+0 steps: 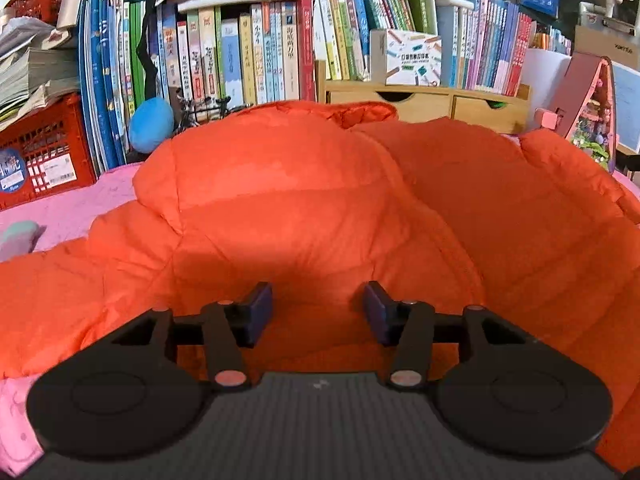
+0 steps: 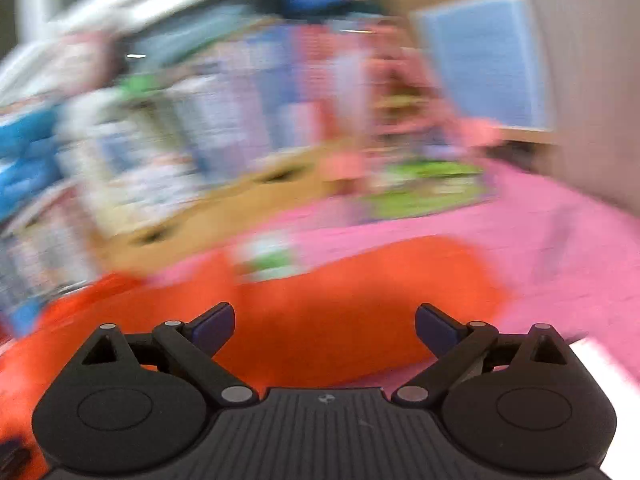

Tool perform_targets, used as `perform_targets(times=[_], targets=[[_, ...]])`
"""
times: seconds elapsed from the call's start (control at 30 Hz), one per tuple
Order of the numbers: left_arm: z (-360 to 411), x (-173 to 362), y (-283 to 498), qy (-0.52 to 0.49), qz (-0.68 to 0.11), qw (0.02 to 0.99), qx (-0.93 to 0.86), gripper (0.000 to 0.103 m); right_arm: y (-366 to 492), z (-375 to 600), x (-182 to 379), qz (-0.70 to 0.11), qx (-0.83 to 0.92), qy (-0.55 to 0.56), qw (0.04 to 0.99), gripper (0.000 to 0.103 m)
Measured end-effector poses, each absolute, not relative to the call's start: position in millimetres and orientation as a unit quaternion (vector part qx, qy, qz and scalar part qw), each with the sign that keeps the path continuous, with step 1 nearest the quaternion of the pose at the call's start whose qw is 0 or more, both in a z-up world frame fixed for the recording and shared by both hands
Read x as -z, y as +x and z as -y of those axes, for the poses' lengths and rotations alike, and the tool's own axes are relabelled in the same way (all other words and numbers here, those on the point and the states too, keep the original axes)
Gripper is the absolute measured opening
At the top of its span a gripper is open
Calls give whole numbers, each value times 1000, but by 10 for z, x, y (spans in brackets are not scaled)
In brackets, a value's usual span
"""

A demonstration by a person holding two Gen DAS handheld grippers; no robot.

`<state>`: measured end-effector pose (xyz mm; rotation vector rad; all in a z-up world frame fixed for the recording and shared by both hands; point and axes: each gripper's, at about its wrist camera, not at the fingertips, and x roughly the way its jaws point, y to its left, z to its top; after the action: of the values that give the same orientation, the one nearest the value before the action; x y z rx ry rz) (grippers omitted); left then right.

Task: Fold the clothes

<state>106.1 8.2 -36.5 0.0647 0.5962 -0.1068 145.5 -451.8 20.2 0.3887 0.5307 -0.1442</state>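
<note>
An orange puffer jacket lies bunched on a pink cover, filling most of the left wrist view. My left gripper is open, low over the jacket's near edge, with orange fabric between and below its dark blue pads. The right wrist view is heavily blurred. In it part of the orange jacket spreads over the pink cover. My right gripper is wide open just above that fabric, holding nothing.
Behind the jacket stands a crowded row of books, a red crate at the left, a wooden drawer unit, and a pink triangular toy house at the right. A blue plush leans by the books.
</note>
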Motion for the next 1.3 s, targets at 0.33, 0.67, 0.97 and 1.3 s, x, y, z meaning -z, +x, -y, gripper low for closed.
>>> perform_targets(times=[0.33, 0.67, 0.97, 1.3], targets=[[5, 373, 1112, 57, -302, 951, 38, 55, 1974, 5186, 183, -324, 140, 181, 918, 86], [30, 365, 1115, 63, -302, 951, 30, 59, 2008, 4920, -262, -251, 158, -2, 955, 19], [22, 383, 1111, 63, -301, 951, 29, 62, 2236, 5546, -387, -287, 250, -28, 924, 55], [41, 404, 1123, 73, -301, 951, 18, 71, 2157, 3969, -719, -252, -101, 31, 962, 87]])
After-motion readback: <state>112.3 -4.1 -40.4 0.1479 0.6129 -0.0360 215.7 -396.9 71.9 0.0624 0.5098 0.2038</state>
